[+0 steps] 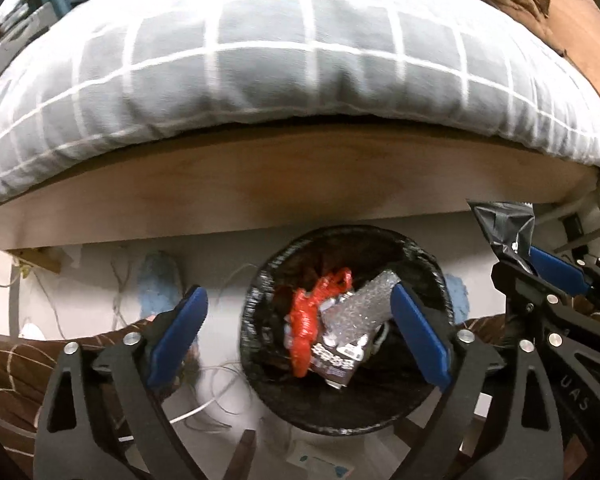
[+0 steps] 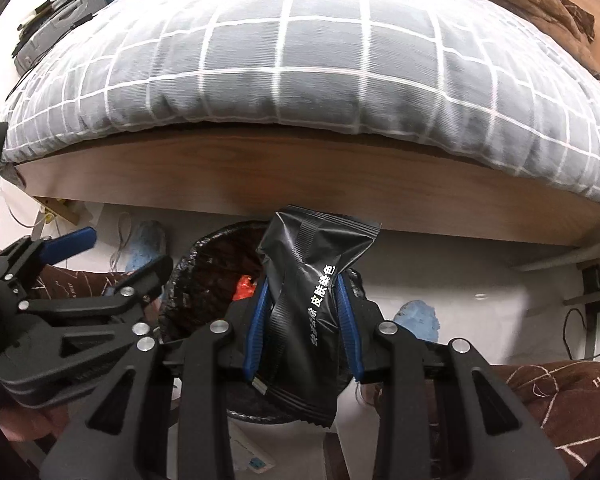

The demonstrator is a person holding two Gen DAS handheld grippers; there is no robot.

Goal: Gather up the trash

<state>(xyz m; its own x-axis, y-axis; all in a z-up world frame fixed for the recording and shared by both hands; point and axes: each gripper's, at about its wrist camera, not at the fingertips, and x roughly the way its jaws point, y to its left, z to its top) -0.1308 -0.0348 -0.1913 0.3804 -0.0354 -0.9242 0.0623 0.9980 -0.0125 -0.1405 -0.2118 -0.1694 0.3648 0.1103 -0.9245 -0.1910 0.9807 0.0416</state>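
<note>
The black wrapper (image 2: 300, 300) sat in the centre of the right wrist view, clamped between the blue pads of the right gripper (image 2: 302, 320), white print facing us. It hung over the right rim of the black-lined bin (image 2: 204, 264), which lay centre-left behind it, on the floor below the bed edge.

In the left wrist view the left gripper (image 1: 300, 332) had its jaws wide apart and held nothing; the bin (image 1: 260, 292) showed between its pads, lower centre.

Judgement: the step in hand was the drop. We judged the wrapper should be carried further left until fully over the bin mouth before the jaws part, since the wrapper is light and crinkled and could slide down the outer wall. The left gripper sits close by and should stay out of the path.

Count:
- wrappers in hand: one
- items seen in bin: two, a red crumpled piece (image 1: 316, 316) and a silver packet (image 1: 356, 320); more possible, hidden
- bins: one
- grippers: two
- blue slippers (image 1: 158, 284) on floor: two, each side of the bin
</note>
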